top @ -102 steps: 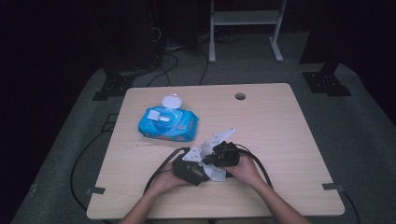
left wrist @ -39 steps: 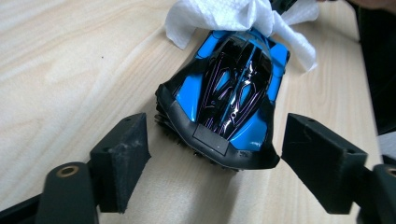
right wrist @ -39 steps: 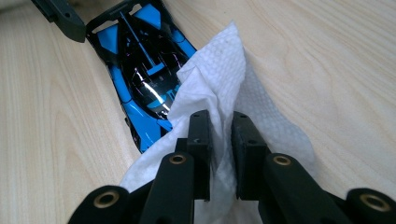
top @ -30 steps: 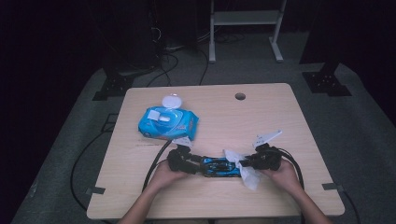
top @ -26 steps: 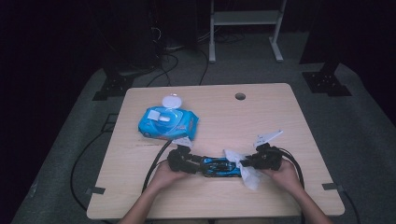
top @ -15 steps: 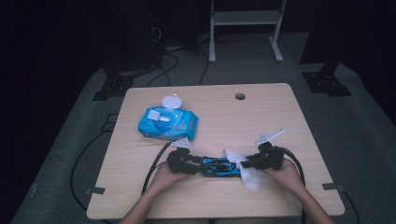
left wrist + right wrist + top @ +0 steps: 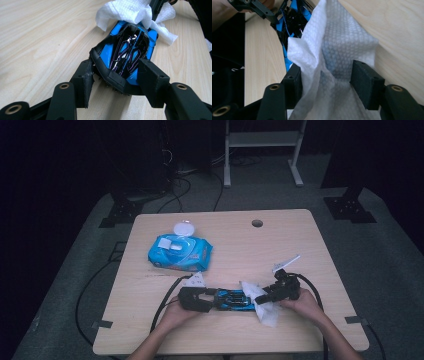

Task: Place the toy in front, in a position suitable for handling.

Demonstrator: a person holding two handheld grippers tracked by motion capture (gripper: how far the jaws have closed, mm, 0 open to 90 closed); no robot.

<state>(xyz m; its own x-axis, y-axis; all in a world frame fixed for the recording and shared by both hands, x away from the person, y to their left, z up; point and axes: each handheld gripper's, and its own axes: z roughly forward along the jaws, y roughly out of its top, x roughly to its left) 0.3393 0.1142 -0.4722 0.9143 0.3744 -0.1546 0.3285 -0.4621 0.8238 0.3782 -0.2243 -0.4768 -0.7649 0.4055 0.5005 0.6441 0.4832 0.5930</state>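
A blue and black toy car (image 7: 231, 299) lies near the table's front edge, and my left gripper (image 7: 216, 300) is shut on its end. In the left gripper view the jaws (image 7: 116, 75) have just been closing and clamp the car (image 7: 127, 50) from both sides. A white wipe (image 7: 267, 312) drapes over the car's other end. My right gripper (image 7: 260, 299) straddles the wipe. In the right gripper view its jaws (image 7: 327, 80) have just been opening, and the wipe (image 7: 334, 50) lies loose between them, beside the car (image 7: 292, 17).
A blue pack of wipes (image 7: 180, 252) with its white lid flipped up lies at the table's back left. A round cable hole (image 7: 257, 223) sits near the far edge. Black cables trail from both grippers over the front of the wooden table (image 7: 330, 245).
Since the earliest frame the hands have moved apart from the table's middle, with car and wipe now stretched between them. Over the last second the right gripper has shifted slightly.
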